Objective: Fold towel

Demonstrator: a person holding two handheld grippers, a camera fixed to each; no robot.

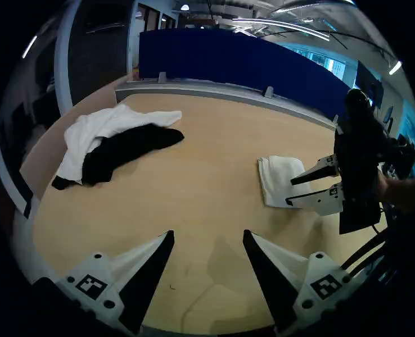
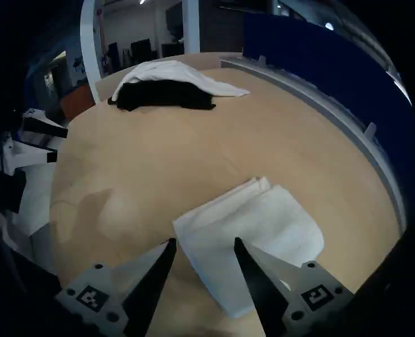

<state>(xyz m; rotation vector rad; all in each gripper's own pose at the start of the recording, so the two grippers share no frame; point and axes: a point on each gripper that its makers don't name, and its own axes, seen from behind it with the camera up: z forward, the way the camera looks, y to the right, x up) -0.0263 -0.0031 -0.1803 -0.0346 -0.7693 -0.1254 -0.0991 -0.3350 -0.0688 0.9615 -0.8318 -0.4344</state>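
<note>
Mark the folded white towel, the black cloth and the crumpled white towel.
folded white towel [image 2: 255, 227]: right gripper view, top layer's middle.
black cloth [image 1: 124, 151]: left gripper view, its middle.
crumpled white towel [image 1: 89, 132]: left gripper view, left half.

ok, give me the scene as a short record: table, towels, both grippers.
table: wood, blue divider behind
folded towel: white, flat on table
unfolded: white towel and black cloth, heaped together, far from folded towel
left gripper: open, above bare table
right gripper: open, at folded towel's edge, not gripping it
</note>
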